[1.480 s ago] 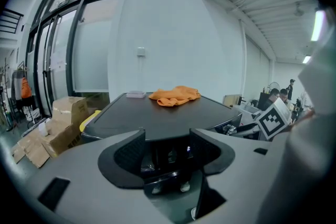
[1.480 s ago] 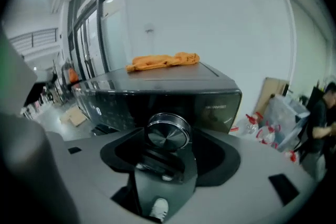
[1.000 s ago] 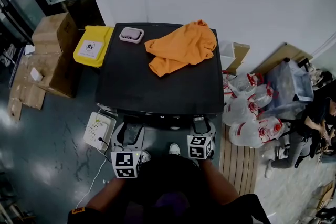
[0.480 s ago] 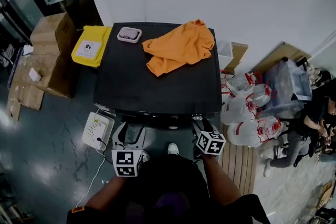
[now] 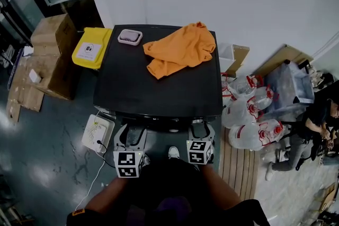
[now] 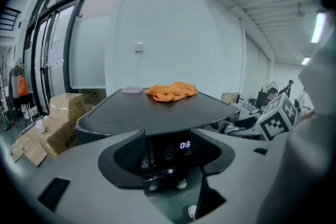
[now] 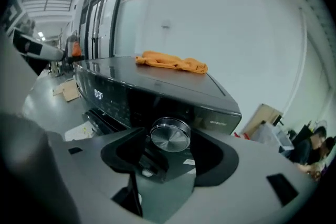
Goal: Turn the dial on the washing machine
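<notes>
The black washing machine (image 5: pixel 159 87) stands in front of me, seen from above in the head view. Its round silver dial (image 7: pixel 169 135) sits on the dark front panel, right in the gap of my right gripper (image 7: pixel 169 140). That gripper is open, one finger on each side of the dial, with a thin dark gap showing at the dial's left. My left gripper (image 6: pixel 170 150) is open too and holds nothing; it faces the panel's lit display (image 6: pixel 185 145). In the head view both grippers, left (image 5: pixel 131 135) and right (image 5: pixel 200 129), hang level at the machine's front edge.
An orange cloth (image 5: pixel 180 47) and a small pink tray (image 5: pixel 130 36) lie on the machine's top. Left of it are a yellow bag (image 5: pixel 91 49), cardboard boxes (image 5: pixel 53 34) and a white box on the floor (image 5: pixel 98 132). Plastic bags (image 5: pixel 249 108) and a seated person (image 5: pixel 318 119) are at the right.
Half a second ago the right gripper was rolled to the right, its marker cube tilted. Now it is back level and slightly further left. The left gripper has stayed put.
</notes>
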`<action>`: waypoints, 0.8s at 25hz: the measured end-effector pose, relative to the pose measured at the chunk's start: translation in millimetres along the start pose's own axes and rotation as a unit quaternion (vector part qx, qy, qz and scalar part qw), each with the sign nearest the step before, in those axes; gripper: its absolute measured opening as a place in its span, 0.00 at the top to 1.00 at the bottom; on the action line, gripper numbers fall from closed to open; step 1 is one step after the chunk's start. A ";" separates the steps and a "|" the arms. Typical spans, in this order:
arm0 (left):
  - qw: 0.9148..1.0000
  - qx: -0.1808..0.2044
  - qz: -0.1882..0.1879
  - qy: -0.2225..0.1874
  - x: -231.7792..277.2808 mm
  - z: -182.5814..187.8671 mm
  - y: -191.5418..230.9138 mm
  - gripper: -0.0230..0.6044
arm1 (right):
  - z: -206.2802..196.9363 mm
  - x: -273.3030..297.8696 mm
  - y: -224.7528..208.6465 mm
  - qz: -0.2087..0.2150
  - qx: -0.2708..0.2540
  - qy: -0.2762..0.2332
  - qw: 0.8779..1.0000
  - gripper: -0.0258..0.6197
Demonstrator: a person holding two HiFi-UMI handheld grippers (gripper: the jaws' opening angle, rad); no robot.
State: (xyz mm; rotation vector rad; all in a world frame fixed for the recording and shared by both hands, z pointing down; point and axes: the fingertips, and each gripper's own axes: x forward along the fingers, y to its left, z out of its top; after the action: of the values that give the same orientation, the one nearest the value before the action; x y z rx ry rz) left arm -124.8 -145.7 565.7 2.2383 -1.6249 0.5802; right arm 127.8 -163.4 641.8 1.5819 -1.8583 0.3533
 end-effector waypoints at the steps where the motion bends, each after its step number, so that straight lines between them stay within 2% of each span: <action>1: 1.000 0.003 0.001 0.000 0.4 0.2 0.3 0.53 | 0.8 0.9 1.4 -0.004 -0.014 -0.001 1.000 0.52; 6: 1.000 0.001 0.000 0.008 -1.3 -3.1 -1.4 0.53 | -2.9 7.7 -0.2 -0.018 -0.034 0.016 0.999 0.52; 9: 1.000 0.004 -0.001 0.005 -3.0 -2.2 -1.3 0.53 | -3.6 8.8 -2.0 -0.015 -0.016 0.020 1.000 0.55; 12: 1.000 0.006 -0.002 0.000 -3.1 -0.6 -2.4 0.53 | -7.1 10.3 -5.0 0.013 0.043 0.013 0.999 0.56; 14: 1.000 0.004 -0.004 0.004 -4.1 -2.5 -4.3 0.53 | -10.5 10.7 -9.2 0.042 0.098 0.005 0.994 0.56; 17: 1.000 0.003 -0.005 0.003 -5.2 -2.5 -4.3 0.53 | -12.5 10.5 -11.8 0.092 0.182 -0.005 0.979 0.56; 20: 1.000 0.003 -0.008 0.000 -4.2 -0.5 -6.5 0.53 | -13.3 11.6 -13.3 0.123 0.226 -0.008 0.966 0.56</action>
State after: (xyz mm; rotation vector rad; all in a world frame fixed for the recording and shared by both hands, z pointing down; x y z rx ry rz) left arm -119.8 -140.0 563.9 2.2534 -1.6073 0.5818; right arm 144.0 -167.6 656.2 1.6376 -2.0947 0.9322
